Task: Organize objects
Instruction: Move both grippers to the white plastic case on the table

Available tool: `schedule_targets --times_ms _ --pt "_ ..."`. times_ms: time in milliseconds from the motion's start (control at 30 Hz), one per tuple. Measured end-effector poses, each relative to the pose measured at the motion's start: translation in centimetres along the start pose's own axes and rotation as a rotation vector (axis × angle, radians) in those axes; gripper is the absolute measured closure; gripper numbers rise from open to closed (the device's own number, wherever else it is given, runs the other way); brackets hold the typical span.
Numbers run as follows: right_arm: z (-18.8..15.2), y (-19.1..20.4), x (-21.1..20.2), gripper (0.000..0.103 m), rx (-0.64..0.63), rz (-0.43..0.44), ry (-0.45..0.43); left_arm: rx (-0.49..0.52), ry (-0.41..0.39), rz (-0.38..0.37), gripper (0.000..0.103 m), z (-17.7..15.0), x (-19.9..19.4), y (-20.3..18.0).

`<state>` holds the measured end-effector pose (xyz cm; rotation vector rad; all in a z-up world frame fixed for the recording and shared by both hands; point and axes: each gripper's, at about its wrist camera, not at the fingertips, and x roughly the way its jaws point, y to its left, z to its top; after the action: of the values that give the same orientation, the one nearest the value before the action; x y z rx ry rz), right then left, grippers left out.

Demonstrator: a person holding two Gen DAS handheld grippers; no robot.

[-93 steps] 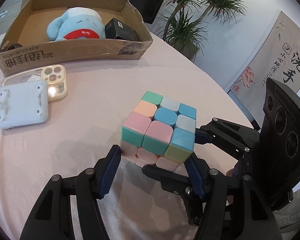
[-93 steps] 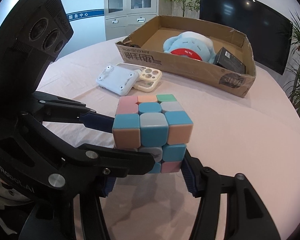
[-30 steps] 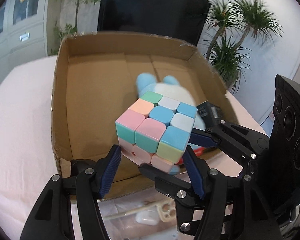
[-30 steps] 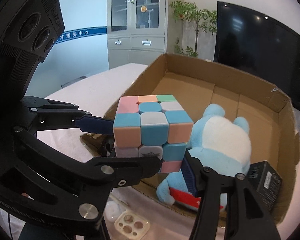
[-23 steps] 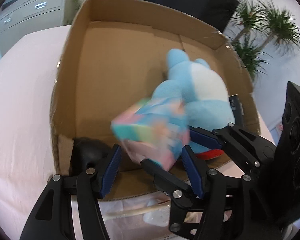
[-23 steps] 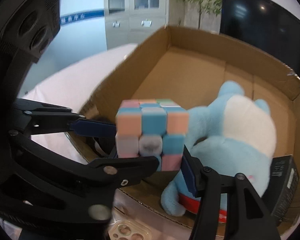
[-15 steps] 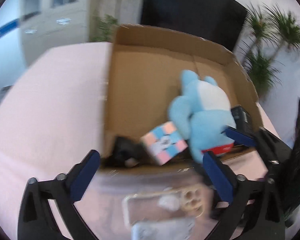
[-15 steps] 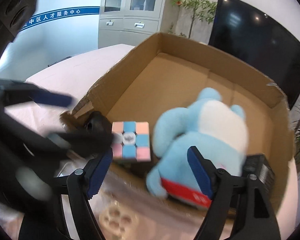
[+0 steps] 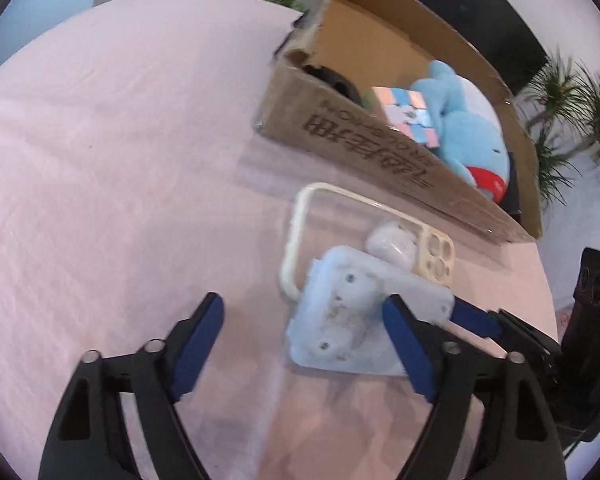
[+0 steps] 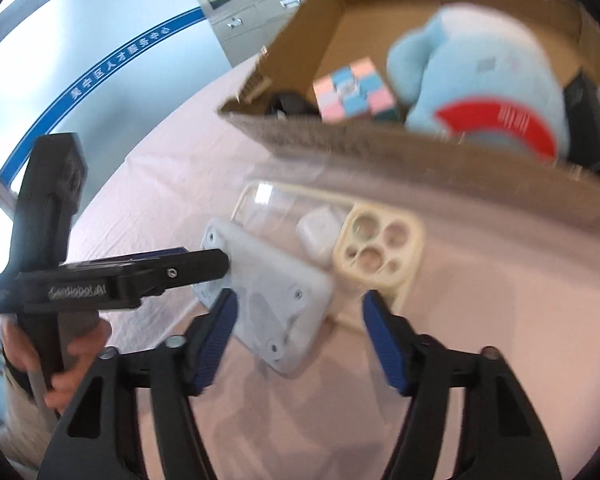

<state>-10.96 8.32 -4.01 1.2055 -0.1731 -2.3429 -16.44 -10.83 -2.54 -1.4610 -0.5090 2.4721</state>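
Left gripper (image 9: 304,334): jaws apart and closing, nothing pressed between them; its right pad lies over the edge of the pale blue plastic block (image 9: 352,312), while the left pad stands over bare pink surface (image 9: 120,160). Contact with the block cannot be confirmed.

Right gripper (image 10: 296,334): jaws apart and closing, holding nothing. The pale blue plastic block (image 10: 272,304) lies between and just beyond its pads; the left gripper's finger reaches in from the left to the block's far corner. A hand (image 10: 60,360) grips that gripper's handle.

Landmark: the pale blue plastic block. Directly behind it, touching or overlapping, lies a clear phone case (image 9: 340,224) with a cream rim, and a small white earbud case (image 9: 392,244) sits on it. Beyond the phone case stands the cardboard box (image 9: 364,144), open-topped. Inside the box: the pastel puzzle cube (image 9: 408,114), resting against a blue plush toy (image 9: 468,124), a dark round item (image 9: 332,78) in the corner beside the cube, and a black box (image 10: 592,116) past the toy.
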Motion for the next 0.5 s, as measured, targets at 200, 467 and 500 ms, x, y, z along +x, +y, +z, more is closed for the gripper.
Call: schedule_targets --times_ms 200,467,500 --pt "-1.3 -0.6 -0.7 0.072 0.027 0.018 0.031 0.101 0.031 -0.008 0.057 -2.4 -0.9 -2.8" --pt "-8.0 -3.1 -7.0 0.072 0.055 0.047 0.043 0.247 0.090 -0.107 0.056 -11.8 -3.6 -7.9" --pt "-9.0 -3.6 -7.9 0.070 0.067 0.058 0.043 0.238 0.103 -0.142 0.054 -12.7 -4.0 -7.9"
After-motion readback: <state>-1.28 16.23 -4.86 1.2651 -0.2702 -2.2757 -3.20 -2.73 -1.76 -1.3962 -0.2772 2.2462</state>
